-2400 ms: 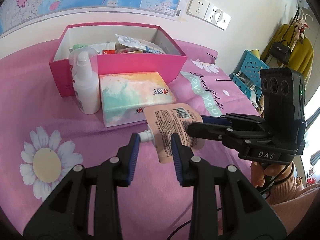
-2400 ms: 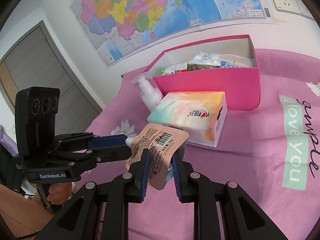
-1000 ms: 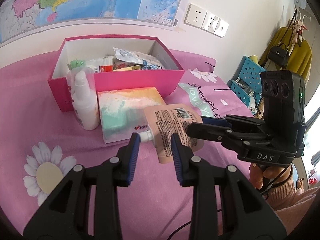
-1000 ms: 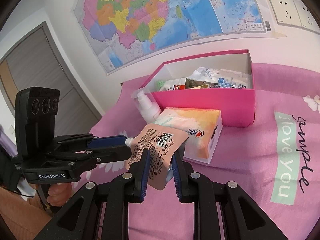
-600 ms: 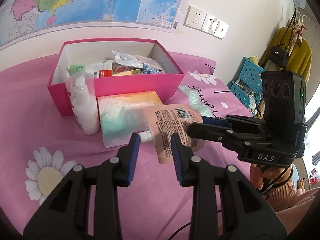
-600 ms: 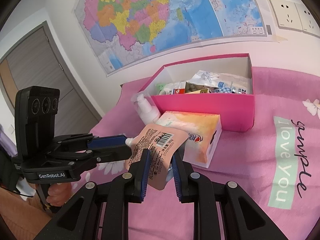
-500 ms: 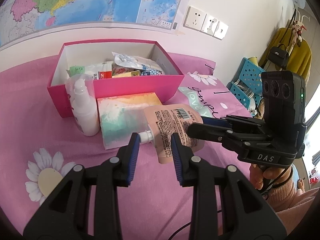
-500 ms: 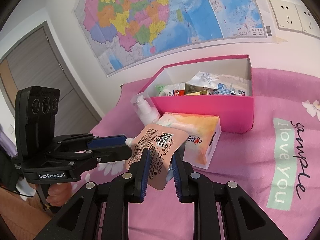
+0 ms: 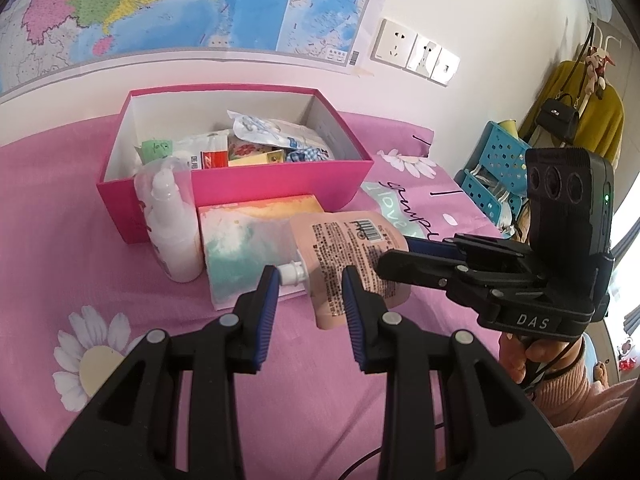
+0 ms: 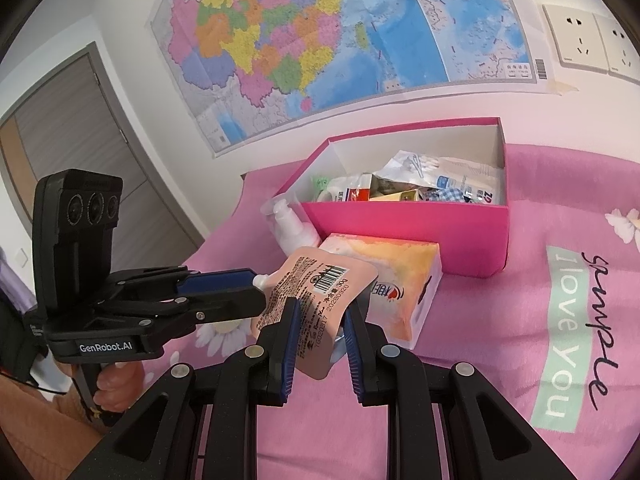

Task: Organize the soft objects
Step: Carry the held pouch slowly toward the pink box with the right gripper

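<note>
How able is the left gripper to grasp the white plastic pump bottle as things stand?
Probably not yet: the left gripper is shut on the spout of the peach soft pouch that the right gripper clamps. The bottle stands unobstructed beside the pastel tissue pack.

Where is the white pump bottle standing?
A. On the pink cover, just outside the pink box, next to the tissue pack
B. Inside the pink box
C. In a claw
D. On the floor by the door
A: the pump bottle stands upright on the pink cover, in front of the pink box and beside the tissue pack; neither claw is on it.
</note>
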{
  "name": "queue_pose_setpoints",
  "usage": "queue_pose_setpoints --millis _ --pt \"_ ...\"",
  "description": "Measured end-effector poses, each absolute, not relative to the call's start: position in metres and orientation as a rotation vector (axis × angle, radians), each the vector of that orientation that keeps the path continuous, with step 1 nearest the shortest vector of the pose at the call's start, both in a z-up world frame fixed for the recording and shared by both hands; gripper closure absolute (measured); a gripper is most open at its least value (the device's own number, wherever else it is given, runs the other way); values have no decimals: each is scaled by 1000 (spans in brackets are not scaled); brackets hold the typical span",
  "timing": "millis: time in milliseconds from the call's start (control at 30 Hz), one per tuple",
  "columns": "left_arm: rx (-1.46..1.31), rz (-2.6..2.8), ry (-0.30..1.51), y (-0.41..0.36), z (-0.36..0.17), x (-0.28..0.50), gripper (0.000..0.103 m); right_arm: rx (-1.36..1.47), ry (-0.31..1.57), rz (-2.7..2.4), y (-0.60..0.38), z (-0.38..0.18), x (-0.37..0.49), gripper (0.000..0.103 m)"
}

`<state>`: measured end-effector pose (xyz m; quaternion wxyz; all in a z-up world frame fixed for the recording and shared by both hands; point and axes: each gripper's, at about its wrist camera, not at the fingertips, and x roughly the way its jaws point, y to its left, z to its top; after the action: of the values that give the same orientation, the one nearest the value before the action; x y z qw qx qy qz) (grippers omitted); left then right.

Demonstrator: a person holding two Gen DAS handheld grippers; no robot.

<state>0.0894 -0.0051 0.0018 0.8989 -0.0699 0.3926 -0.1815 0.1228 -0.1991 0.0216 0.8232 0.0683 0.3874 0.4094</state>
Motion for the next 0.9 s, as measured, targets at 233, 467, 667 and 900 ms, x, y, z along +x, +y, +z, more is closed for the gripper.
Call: queue_pose_setpoints --millis 233,467,667,900 --pt "-145 -373 807 -4 3 92 69 146 818 873 -198 23 125 81" --pt "-142 -371 800 -4 5 94 69 142 812 873 -197 24 128 81" --pt "-143 -366 793 -5 6 94 69 139 807 873 -197 25 130 81" --pt "-145 -361 789 -4 7 97 69 137 803 873 -196 26 130 81"
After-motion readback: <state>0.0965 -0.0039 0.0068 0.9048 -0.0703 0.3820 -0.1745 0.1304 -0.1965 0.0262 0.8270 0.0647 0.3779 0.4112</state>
